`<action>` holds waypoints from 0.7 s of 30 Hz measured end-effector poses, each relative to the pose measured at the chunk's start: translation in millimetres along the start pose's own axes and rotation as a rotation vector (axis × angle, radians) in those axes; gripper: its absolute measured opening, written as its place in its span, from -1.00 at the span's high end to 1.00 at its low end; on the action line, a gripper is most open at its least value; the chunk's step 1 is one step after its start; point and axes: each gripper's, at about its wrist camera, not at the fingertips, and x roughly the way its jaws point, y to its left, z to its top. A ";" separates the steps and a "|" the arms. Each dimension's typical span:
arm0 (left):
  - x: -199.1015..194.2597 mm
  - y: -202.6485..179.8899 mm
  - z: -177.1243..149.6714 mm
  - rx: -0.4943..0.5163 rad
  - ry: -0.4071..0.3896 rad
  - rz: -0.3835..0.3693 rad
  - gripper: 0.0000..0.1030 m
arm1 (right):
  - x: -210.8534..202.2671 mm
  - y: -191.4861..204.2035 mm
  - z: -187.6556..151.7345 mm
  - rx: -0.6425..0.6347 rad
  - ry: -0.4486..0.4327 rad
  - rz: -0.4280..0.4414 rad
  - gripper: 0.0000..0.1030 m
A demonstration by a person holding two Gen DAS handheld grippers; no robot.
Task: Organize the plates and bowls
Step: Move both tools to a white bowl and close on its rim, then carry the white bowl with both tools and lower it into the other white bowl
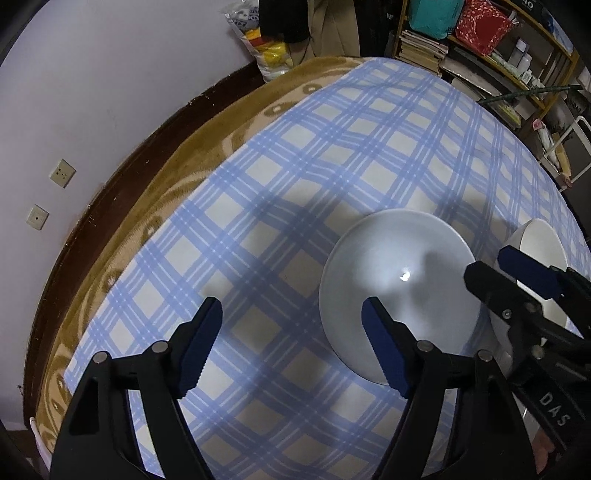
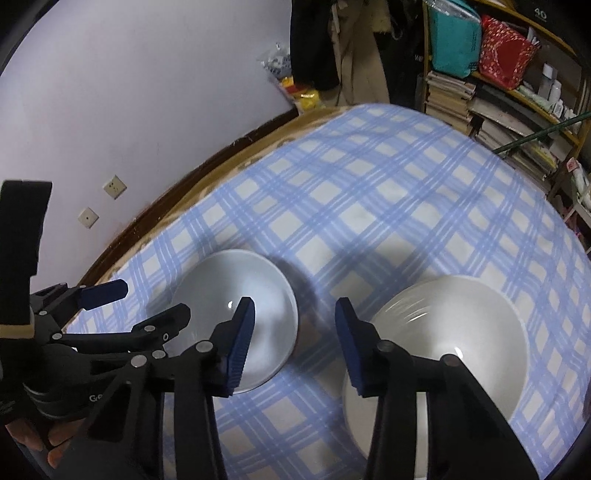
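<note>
A white plate lies on the blue checked cloth. My left gripper hangs open just above the cloth, its right finger over the plate's left rim and its left finger over bare cloth. To the right of the plate stands a white bowl, blurred here. My right gripper is open over the gap between them, one finger above the plate's edge and the other at the bowl's near left rim; contact cannot be made out. The left wrist view shows the right gripper straddling the bowl wall. The left gripper shows left of the plate.
A brown patterned blanket sticks out from under the cloth along the left edge, against a pale wall with sockets. Behind the table stand shelves of books and bags and a plastic bag. A hand holds the left gripper.
</note>
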 end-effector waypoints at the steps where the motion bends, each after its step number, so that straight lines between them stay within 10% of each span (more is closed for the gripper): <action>1: 1.1 -0.2 -0.1 0.002 0.002 -0.002 -0.46 | 3.8 -0.3 -1.1 0.003 0.009 -0.001 0.08; 16: 23.5 -2.6 1.2 -0.007 0.065 -0.112 0.75 | 34.7 4.9 -6.0 0.016 0.090 -0.002 0.70; 21: 18.8 -5.8 0.8 -0.003 0.066 -0.121 0.82 | 34.9 8.2 -9.0 0.004 0.081 -0.018 0.77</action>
